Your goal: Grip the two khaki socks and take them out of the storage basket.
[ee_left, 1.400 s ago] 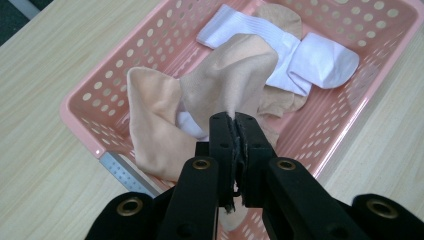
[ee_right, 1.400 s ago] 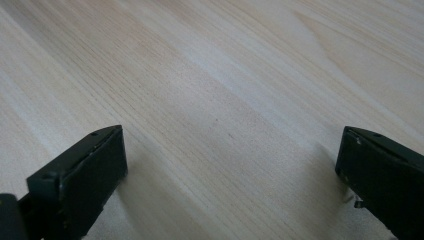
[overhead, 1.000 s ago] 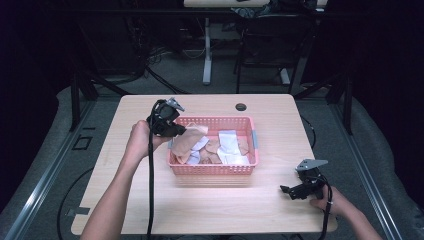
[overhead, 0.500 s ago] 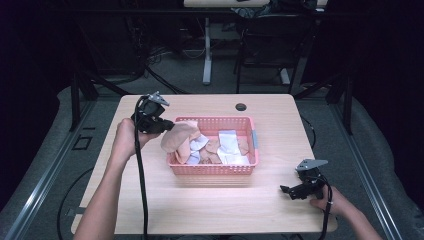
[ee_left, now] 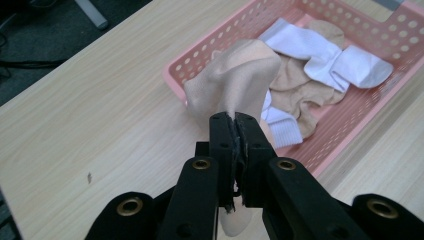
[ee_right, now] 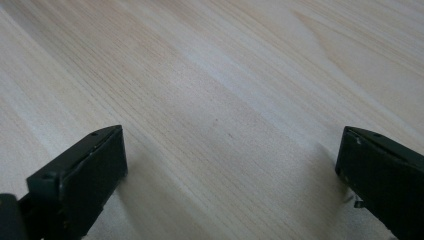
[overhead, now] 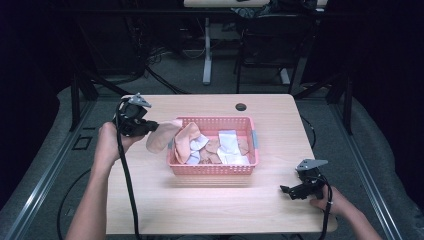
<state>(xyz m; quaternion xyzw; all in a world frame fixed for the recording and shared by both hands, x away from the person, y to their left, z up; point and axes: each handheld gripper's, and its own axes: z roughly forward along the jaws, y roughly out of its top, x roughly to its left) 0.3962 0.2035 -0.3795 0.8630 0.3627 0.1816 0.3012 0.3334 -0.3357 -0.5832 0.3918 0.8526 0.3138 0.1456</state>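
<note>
High view: left gripper [overhead: 150, 126] clamps beige sock [overhead: 162, 136], just left of basket [overhead: 212, 169]. Carry sock clear of rim before release. Right gripper [overhead: 286, 190] jaws open, near basket's right corner.

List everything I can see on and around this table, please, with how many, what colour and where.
Table: one, light wood, centre.
Basket: one, pink, perforated, mid-table.
Held sock: one, beige, hanging past the basket's left rim, pinched by the left tongs.
Socks in basket: several, beige and white, piled; exact count unclear.
Round cap: one, black, table's far edge.
Chair: one, dark, behind the table.
Left tongs: black, shut on the sock, left of the basket.
Right tongs: black, open, low over the table's near right corner.
</note>
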